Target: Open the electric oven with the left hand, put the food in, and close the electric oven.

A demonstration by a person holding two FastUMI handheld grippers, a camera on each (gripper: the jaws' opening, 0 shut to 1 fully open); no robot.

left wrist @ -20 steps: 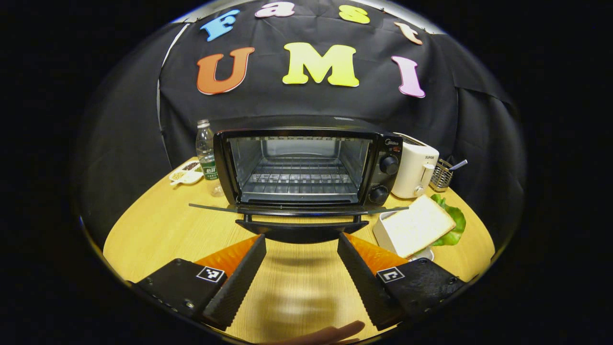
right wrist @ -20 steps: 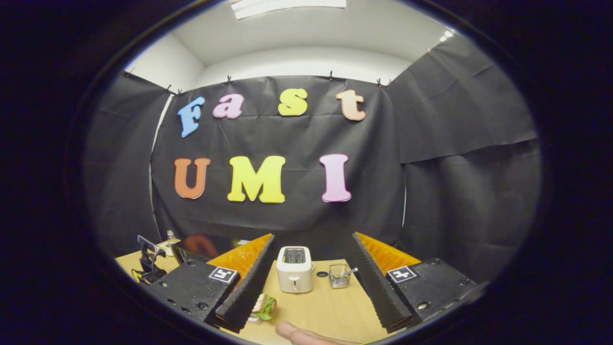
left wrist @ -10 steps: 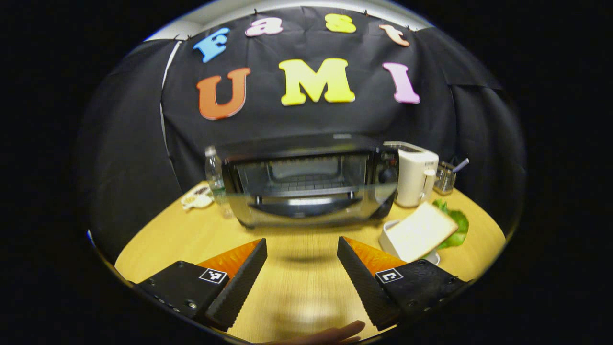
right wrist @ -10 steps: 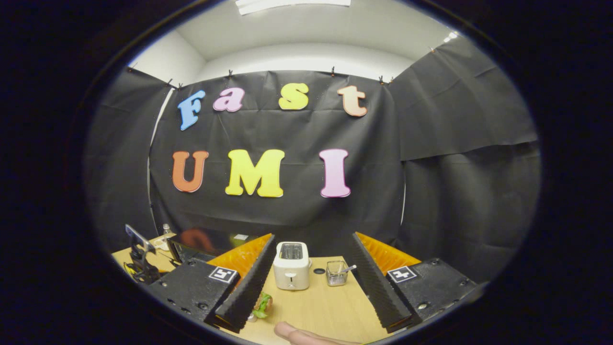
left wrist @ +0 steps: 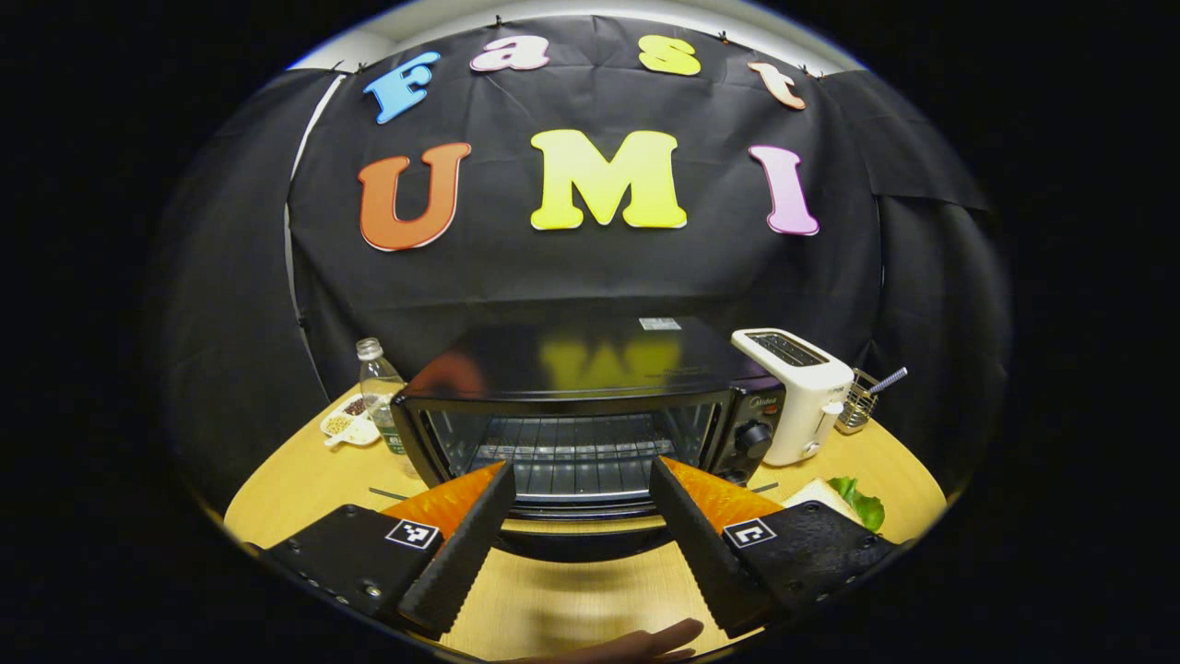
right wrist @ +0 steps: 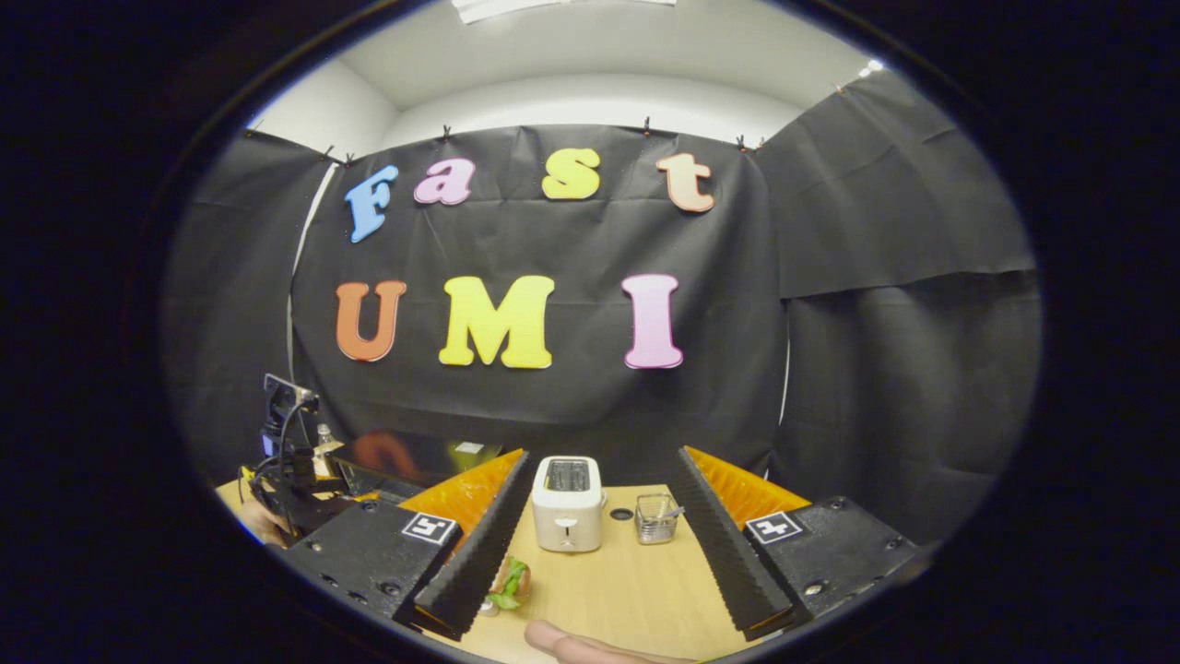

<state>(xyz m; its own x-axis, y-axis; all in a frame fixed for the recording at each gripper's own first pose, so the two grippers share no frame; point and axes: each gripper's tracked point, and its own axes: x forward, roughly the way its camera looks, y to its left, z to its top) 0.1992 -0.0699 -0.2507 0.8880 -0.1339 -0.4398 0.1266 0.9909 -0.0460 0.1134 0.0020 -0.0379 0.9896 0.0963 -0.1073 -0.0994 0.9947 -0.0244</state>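
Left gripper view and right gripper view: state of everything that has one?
Oven: door down, rack bare, no food inside.
Sandwich: on the table, beside the oven.
Toaster: slots look empty.
Bottle: upright, cap on.
Left gripper: jaws open, holding nothing.
Right gripper: jaws open, holding nothing.

1. The electric oven (left wrist: 581, 433) stands on the table (left wrist: 295, 480), its back toward the booth wall.
2. Left of the oven: a bottle (left wrist: 376, 387), with a small dish (left wrist: 348, 426) just beyond it.
3. Right of the oven: a toaster (left wrist: 800, 392) (nearly touching), then a wire holder (left wrist: 857, 406).
4. Before the oven's right corner lies the sandwich (left wrist: 843, 498).
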